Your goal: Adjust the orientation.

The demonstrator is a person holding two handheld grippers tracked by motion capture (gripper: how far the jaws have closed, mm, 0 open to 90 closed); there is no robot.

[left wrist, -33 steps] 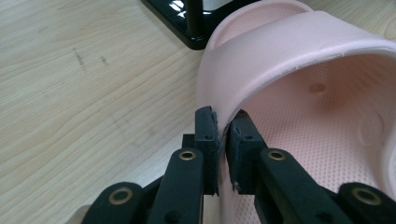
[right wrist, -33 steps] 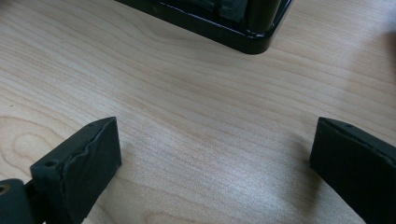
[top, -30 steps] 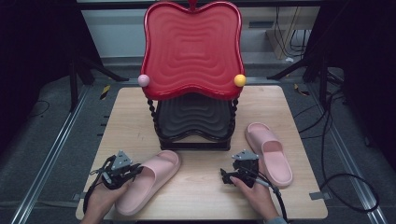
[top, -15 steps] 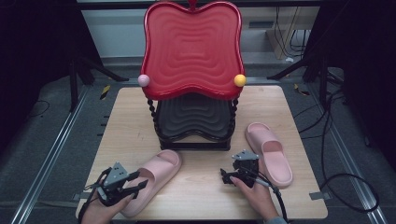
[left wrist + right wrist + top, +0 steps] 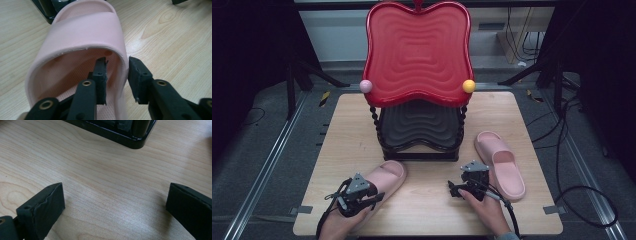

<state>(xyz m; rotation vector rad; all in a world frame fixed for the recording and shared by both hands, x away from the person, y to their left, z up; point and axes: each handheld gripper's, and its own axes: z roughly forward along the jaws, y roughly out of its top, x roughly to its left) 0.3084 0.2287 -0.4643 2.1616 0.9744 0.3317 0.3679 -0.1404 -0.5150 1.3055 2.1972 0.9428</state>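
Left gripper (image 5: 117, 75) straddles the side wall of the near pink slipper (image 5: 82, 37) on the tabletop (image 5: 432, 210), jaws parted, not yet clamped. Closing and lifting seems next. Right gripper (image 5: 115, 205) hovers wide open, empty.

My tongs (image 5: 117, 76) are matt black. Both slippers are pale pink, the near one (image 5: 382, 181) and the far one (image 5: 502, 162), with a fine dotted footbed. The surface (image 5: 342, 135) is light wood with wavy grain. The rack's upper tray (image 5: 418, 50) is glossy red with rippled rings, the lower tray (image 5: 419, 125) black; its knobs are pink (image 5: 366, 86) and yellow (image 5: 468, 86).
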